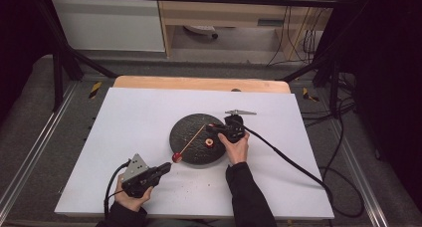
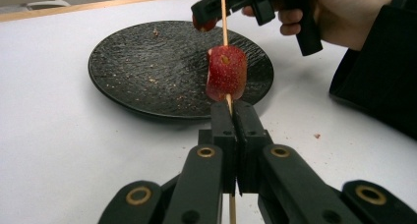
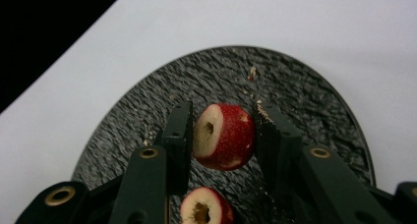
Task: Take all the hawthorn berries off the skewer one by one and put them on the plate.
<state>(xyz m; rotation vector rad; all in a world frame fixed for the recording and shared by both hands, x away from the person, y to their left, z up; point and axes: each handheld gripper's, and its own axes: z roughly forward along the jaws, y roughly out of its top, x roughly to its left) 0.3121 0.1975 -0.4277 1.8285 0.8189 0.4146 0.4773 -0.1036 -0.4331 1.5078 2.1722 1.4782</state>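
White tabletop is carrying a black plate (image 1: 191, 132). Left gripper (image 2: 231, 111) is clamping a skewer (image 2: 224, 17) threaded through a red cored fruit piece (image 2: 226, 72). Right gripper (image 3: 222, 135) is pinching another red piece (image 3: 224, 136).

Your thin wooden skewer (image 2: 224, 17) runs off the top edge, its tip unseen, and the lower cored red fruit piece (image 3: 205, 208) is cut by the bottom edge.
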